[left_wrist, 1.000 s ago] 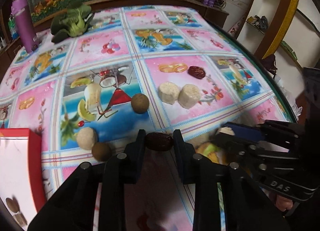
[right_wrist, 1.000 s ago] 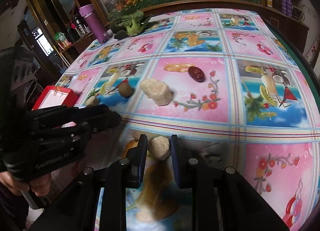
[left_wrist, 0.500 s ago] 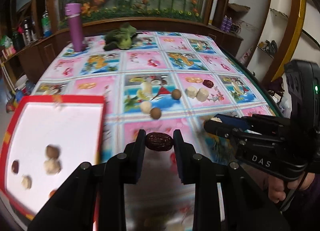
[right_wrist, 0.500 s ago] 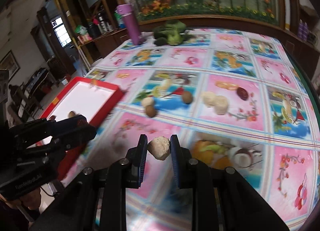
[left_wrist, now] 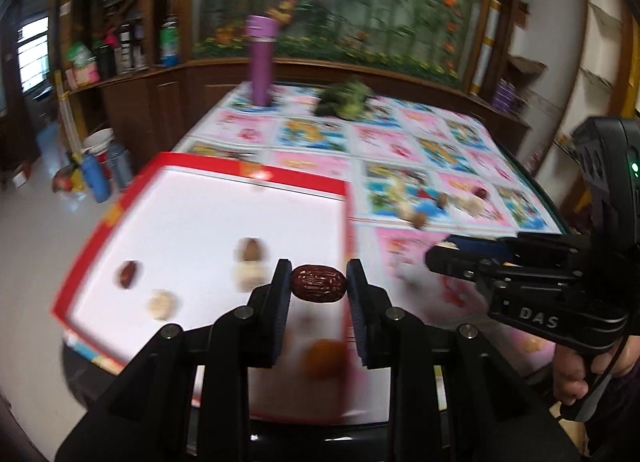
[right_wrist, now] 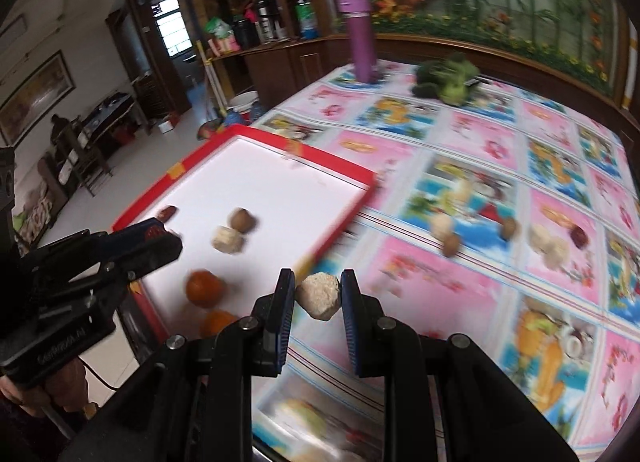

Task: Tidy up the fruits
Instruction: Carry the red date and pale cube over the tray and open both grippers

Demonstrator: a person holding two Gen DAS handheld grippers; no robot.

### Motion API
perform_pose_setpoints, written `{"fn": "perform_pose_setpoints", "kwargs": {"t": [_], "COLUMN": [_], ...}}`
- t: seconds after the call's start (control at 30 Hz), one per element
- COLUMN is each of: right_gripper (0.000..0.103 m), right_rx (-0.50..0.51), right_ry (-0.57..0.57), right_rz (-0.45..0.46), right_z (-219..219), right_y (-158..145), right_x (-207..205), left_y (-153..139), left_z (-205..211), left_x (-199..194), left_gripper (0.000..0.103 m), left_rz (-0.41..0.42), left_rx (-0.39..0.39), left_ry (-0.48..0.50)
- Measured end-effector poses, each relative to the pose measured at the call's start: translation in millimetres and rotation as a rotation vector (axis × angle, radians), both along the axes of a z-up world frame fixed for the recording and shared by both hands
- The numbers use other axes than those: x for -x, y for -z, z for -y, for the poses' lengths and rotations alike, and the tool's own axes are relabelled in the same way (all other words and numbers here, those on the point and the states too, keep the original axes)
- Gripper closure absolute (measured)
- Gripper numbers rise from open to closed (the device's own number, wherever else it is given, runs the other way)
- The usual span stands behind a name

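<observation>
Lying at the left edge of the table, red-rimmed white tray (left_wrist: 224,217) with several pieces already in it: dark date (left_wrist: 129,274) at near left, pale lump (left_wrist: 161,304) just beside it, brown nut (left_wrist: 251,249) touching a pale cube (left_wrist: 250,274) toward the middle, blurred orange fruit (left_wrist: 323,358) at the near edge. Clamped crosswise over the tray's near right part, wrinkled red date (left_wrist: 319,284) between the narrow fingers of the left gripper (left_wrist: 319,286), clear of the tray floor. Further right, over the patterned tablecloth (right_wrist: 472,294) just beside the tray's right rim, right gripper (right_wrist: 319,296) pinching a pale rough chunk (right_wrist: 319,296), fingers close on both sides. Scattered on the cloth further right and well apart from the tray: pale ball (right_wrist: 441,225) touching a brown nut (right_wrist: 451,244), another nut (right_wrist: 509,227), two pale cubes (right_wrist: 550,244) and a dark date (right_wrist: 579,236). At the far end, purple bottle (right_wrist: 361,37) upright, green vegetable (right_wrist: 448,79) to its right. Nothing between either gripper and the tray; much of the scene blurred.
</observation>
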State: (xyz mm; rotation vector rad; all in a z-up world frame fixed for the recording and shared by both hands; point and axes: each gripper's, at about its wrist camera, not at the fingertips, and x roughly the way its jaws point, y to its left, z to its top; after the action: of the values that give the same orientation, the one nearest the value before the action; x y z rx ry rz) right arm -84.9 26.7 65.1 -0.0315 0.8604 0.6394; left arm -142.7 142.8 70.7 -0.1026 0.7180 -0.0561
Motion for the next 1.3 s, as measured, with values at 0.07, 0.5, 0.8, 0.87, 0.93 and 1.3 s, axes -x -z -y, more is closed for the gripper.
{"fn": "perform_pose_setpoints", "kwargs": {"t": [0.07, 0.5, 0.8, 0.87, 0.93, 1.3], "right_gripper": [0.081, 0.081, 0.081, 0.081, 0.081, 0.061], "right_rx": [-0.008, 0.055, 0.094, 0.093, 0.105, 0.079], "right_ry": [-0.017, -0.017, 0.012, 0.005, -0.004, -0.034], "right_rz": [-0.023, -0.139, -0.229, -0.222, -0.221, -0.28], "right_z": [-20, -115, -151, -154, -157, -156], "right_y": [1, 21, 43, 43, 45, 41], "right_x": [-10, -78, -110, -108, -107, -107], "left_y": [-2, 21, 42, 46, 48, 60], "left_z": [-21, -114, -131, -136, -139, -143], "left_x": [0, -66, -112, -114, -113, -116], "left_gripper": [0.073, 0.073, 0.073, 0.073, 0.073, 0.072], "left_rz": [0.005, -0.115, -0.255, -0.269, -0.273, -0.316], "left_rx": [-0.008, 0.006, -0.047, -0.055, -0.055, -0.066], "left_ry": [-0.04, -0.187, -0.226, -0.236, -0.24, -0.273]}}
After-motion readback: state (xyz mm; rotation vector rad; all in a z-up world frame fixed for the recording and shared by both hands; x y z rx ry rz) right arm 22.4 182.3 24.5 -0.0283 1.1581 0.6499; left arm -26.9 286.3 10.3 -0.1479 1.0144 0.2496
